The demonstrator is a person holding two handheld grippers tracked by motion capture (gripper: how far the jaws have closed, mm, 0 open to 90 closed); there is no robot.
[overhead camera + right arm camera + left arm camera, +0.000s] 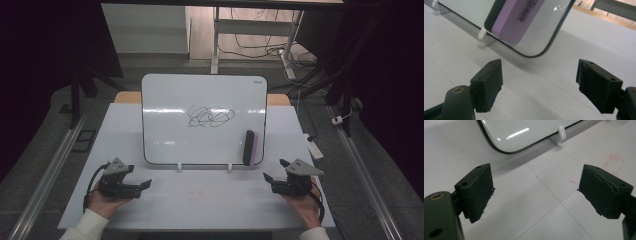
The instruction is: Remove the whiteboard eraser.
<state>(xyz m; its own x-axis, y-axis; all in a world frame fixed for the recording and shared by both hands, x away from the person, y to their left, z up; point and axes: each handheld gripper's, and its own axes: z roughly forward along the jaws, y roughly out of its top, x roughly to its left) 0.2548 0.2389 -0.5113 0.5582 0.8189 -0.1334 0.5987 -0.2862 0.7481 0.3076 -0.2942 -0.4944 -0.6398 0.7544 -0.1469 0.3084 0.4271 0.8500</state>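
A small whiteboard (204,135) leans upright on two white clips near the middle of the table, with a black scribble (211,116) drawn on it. A purple eraser with a black felt side (251,147) clings to its lower right corner, also seen close up as the eraser (516,17) in the right gripper view. My left gripper (140,181) rests open at the front left, below the board's lower left corner (499,147). At the front right my right gripper (274,171) stands open too, a short way below the eraser. Nothing sits between either pair of jaws.
The white table top (200,200) carries faint red marks (612,162) in front of the board. A white clip (561,135) props the board's lower edge. Desk legs and cables (260,47) lie on the floor beyond the table, and metal rails run along both sides.
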